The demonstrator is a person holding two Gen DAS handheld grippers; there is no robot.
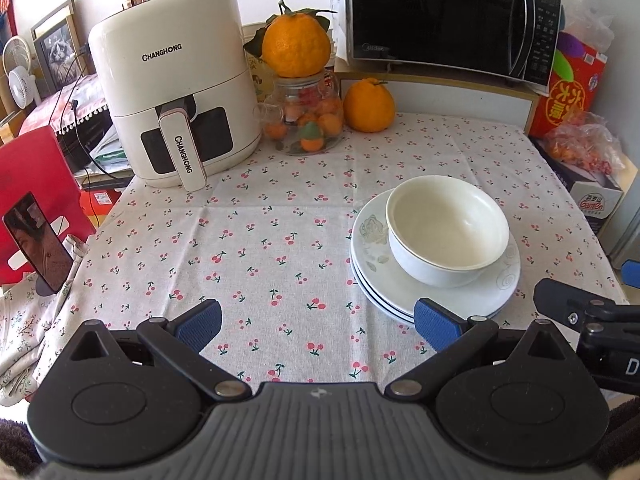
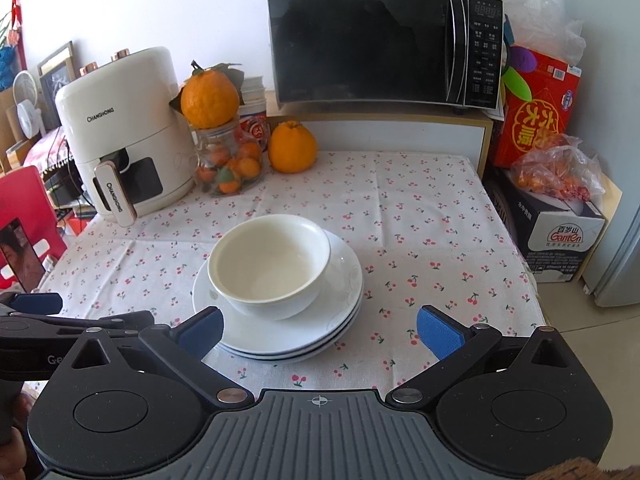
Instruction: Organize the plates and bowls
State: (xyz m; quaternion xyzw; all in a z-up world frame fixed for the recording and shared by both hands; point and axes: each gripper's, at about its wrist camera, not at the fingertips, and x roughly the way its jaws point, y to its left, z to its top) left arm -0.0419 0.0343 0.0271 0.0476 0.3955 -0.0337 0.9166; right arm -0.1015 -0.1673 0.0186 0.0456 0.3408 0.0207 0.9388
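A white bowl (image 1: 447,229) (image 2: 269,265) stands upright on a stack of white plates (image 1: 460,300) (image 2: 280,338) on the cherry-print tablecloth (image 1: 256,240) (image 2: 420,240). My left gripper (image 1: 318,326) hangs open over bare cloth, left of the stack, its right pad beside the plates' near rim. My right gripper (image 2: 320,330) is open too, with the stack's near right edge between its fingers and its left pad close to the plate rim. Each gripper shows at the edge of the other's view. Nothing is held.
A cream air fryer (image 1: 172,80) (image 2: 124,128), a glass jar of small oranges (image 1: 310,116) (image 2: 228,164) and a big orange (image 1: 369,104) (image 2: 292,146) stand at the back. A microwave (image 1: 448,16) (image 2: 384,46) sits on a shelf. Boxes (image 2: 556,232) line the right edge; a phone (image 1: 38,242) leans left.
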